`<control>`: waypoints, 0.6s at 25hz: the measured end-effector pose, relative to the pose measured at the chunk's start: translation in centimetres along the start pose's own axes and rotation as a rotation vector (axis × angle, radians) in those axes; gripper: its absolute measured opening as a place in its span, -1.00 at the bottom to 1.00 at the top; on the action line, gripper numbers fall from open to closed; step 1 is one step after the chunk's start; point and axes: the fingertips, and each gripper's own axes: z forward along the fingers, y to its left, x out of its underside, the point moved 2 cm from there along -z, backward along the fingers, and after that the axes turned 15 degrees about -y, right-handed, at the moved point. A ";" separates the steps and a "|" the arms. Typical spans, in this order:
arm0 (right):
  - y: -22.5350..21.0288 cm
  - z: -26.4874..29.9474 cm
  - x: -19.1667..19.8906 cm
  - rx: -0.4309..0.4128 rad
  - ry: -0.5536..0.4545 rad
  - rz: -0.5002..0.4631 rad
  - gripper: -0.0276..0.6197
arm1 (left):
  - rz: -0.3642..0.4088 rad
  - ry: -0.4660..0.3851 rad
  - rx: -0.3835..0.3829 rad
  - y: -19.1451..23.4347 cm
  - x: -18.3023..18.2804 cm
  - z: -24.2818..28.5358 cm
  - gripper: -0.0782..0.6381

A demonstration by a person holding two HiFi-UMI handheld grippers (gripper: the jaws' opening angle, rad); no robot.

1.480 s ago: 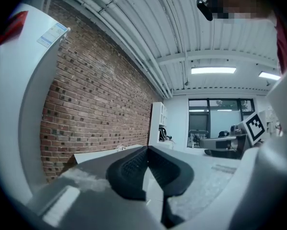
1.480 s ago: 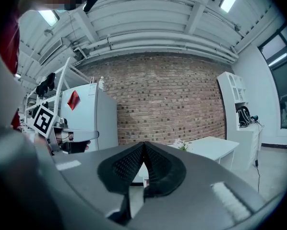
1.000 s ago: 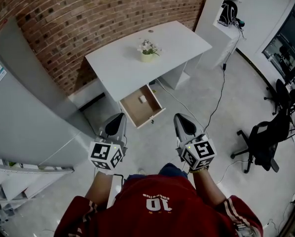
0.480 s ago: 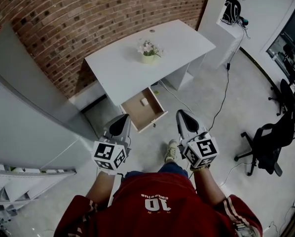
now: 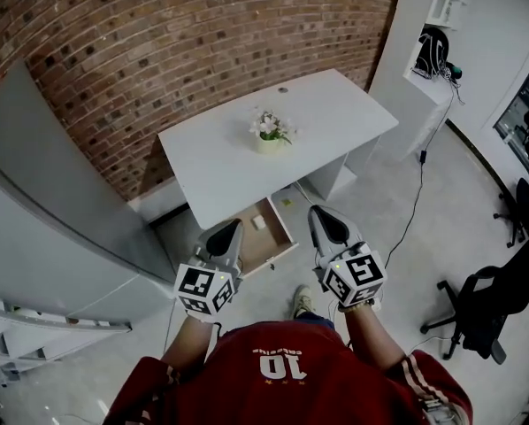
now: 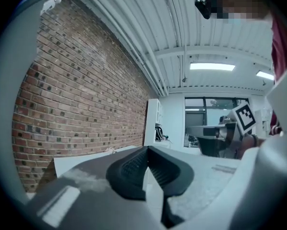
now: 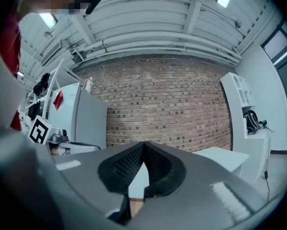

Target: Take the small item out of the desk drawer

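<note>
- left claw (image 5: pixel 227 234) pinched fully together, empty
- right claw (image 5: pixel 323 218) same, nothing held
- small item (image 5: pixel 259 223) lies in open drawer (image 5: pixel 273 237) under white bench (image 5: pixel 220 162)

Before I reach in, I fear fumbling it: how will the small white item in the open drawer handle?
The small white item looks blocky and lies flat, so it probably won't roll. It is tiny against the drawer, so likely light; a nudge may slide it.

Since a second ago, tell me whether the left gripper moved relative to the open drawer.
Yes. In the head view the left gripper has drawn toward the open drawer; its tip now sits beside the drawer's left edge.
</note>
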 end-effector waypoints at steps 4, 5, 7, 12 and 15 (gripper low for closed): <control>-2.2 1.9 -0.7 -0.023 -0.004 -0.009 -0.91 | 0.016 -0.002 -0.003 0.2 0.2 3.2 -0.77; -2.6 2.0 -0.8 -0.022 -0.006 -0.010 -0.91 | 0.026 0.005 0.000 0.2 0.3 3.8 -0.77; -3.3 2.1 -0.5 -0.014 -0.006 -0.003 -0.91 | 0.033 0.017 0.010 0.2 0.7 4.5 -0.77; -4.1 1.4 0.8 0.025 0.013 0.031 -0.91 | 0.052 0.021 0.055 0.0 1.0 4.9 -0.68; -4.2 1.0 1.0 0.038 0.014 0.032 -0.91 | 0.065 0.028 0.088 -0.2 1.2 5.2 -0.48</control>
